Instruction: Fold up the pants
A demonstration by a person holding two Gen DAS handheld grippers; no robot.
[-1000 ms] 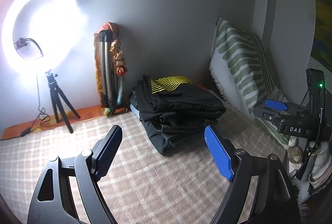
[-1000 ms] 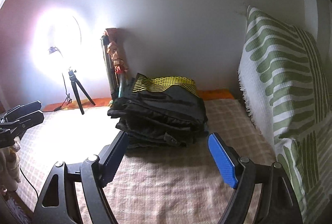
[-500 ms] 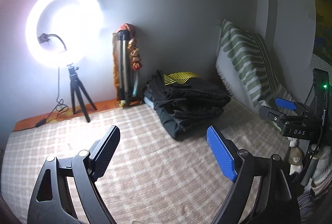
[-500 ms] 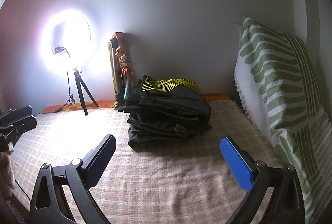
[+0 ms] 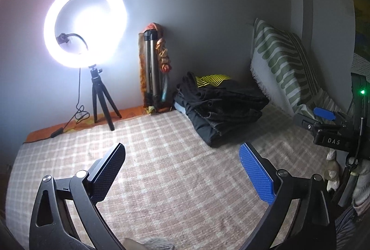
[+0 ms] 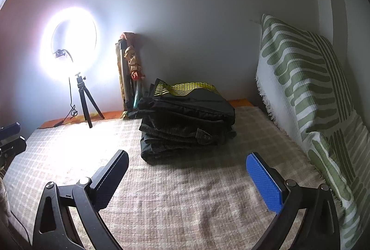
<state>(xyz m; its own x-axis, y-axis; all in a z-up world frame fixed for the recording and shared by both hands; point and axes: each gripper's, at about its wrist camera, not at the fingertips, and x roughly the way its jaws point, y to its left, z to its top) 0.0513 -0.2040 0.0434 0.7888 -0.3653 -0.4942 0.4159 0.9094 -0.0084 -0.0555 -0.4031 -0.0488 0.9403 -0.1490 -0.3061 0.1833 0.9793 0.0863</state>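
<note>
A stack of folded dark pants (image 5: 219,108) with a yellow mesh garment on top lies at the back of the checked bed cover (image 5: 175,176), near the wall. It also shows in the right wrist view (image 6: 187,125). My left gripper (image 5: 182,157) is open and empty, held above the cover well short of the stack. My right gripper (image 6: 187,164) is open and empty, just in front of the stack. The right gripper's body shows at the right edge of the left wrist view (image 5: 323,118).
A lit ring light on a small tripod (image 5: 85,25) stands at the back left, with its cable trailing on the cover. A folded tripod (image 5: 150,69) leans against the wall. A green-patterned pillow (image 6: 312,97) stands along the right side.
Both grippers have drawn back from the stack of pants, which now looks smaller and farther. The left view has swung so the ring light sits more to the centre. Both jaws stay open.
</note>
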